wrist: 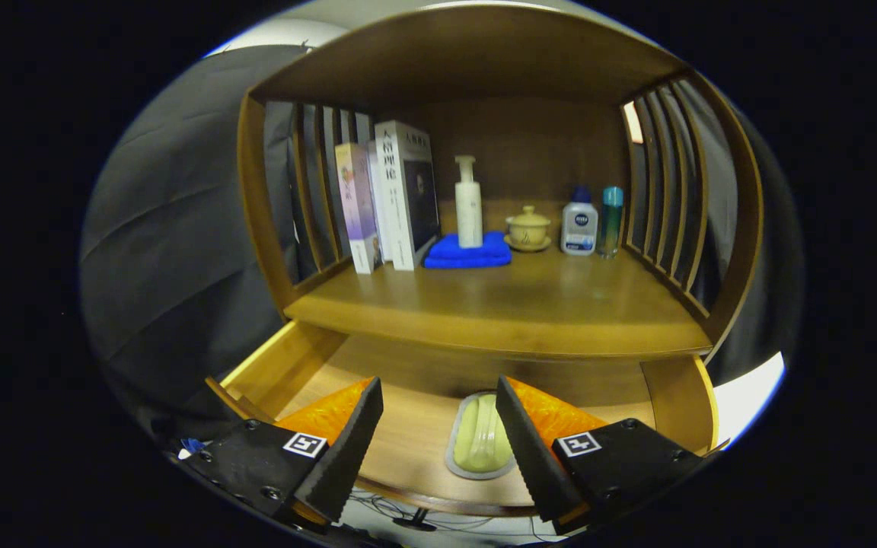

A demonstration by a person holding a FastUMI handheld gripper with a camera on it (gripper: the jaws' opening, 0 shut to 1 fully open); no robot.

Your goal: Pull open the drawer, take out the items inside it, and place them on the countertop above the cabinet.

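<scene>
Tool [438, 396] spread apart, gripping nothing, low centre of frame over open drawer [408, 449]. Pale green item in its tray [479, 441] lying inside, against right finger. Desk [515, 304] above, mid-frame, carrying books [385, 198] and bottles [469, 202].

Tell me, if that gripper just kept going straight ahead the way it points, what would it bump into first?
Probably the pale green item lying in the open drawer. It sits between the spread fingers of the gripper, nearer one finger. Depth is hard to judge here.

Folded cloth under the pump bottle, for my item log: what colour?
Bright blue, clearest in the gripper view.
</scene>
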